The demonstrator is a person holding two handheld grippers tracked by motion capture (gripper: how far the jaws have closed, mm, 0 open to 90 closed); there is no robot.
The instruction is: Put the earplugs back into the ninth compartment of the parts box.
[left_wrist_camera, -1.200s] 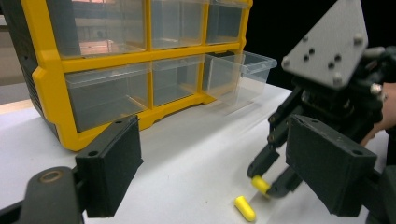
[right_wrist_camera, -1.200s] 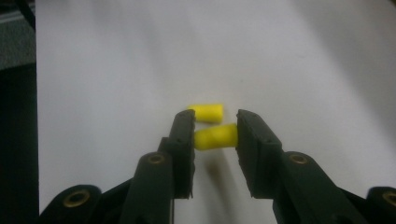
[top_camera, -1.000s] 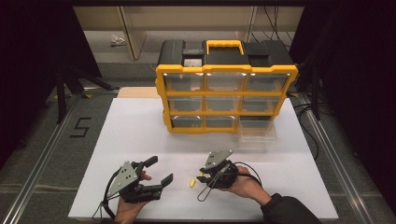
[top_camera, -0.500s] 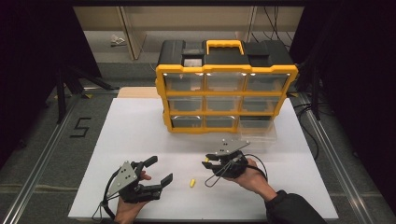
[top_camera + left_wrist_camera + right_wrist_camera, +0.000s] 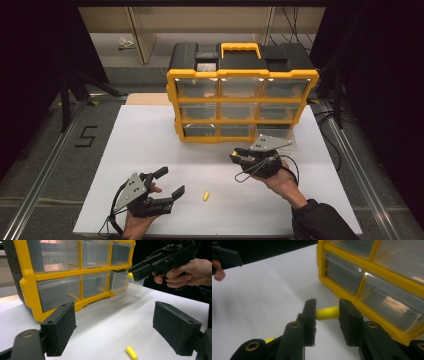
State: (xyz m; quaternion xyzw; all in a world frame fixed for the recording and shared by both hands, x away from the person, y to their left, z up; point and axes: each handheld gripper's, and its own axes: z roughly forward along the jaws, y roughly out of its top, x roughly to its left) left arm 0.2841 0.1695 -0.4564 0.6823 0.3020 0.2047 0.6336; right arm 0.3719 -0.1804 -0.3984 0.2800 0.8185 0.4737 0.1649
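Right tool (image 5: 327,312) clamped on yellow plug (image 5: 327,312); left tool (image 5: 113,331) wide apart.

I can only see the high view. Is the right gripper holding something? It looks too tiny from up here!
Observer: Yes. In the right gripper view, the right gripper is shut on a yellow plug, pinched between its two pads.
Operator: Is there another yellow one?
Observer: Yes, a second yellow plug lies on the white table, in front of the open left gripper.
Operator: Is a drawer open?
Observer: The left gripper view shows the bottom clear drawer at the far end of the yellow organizer pulled out, close by the right gripper.
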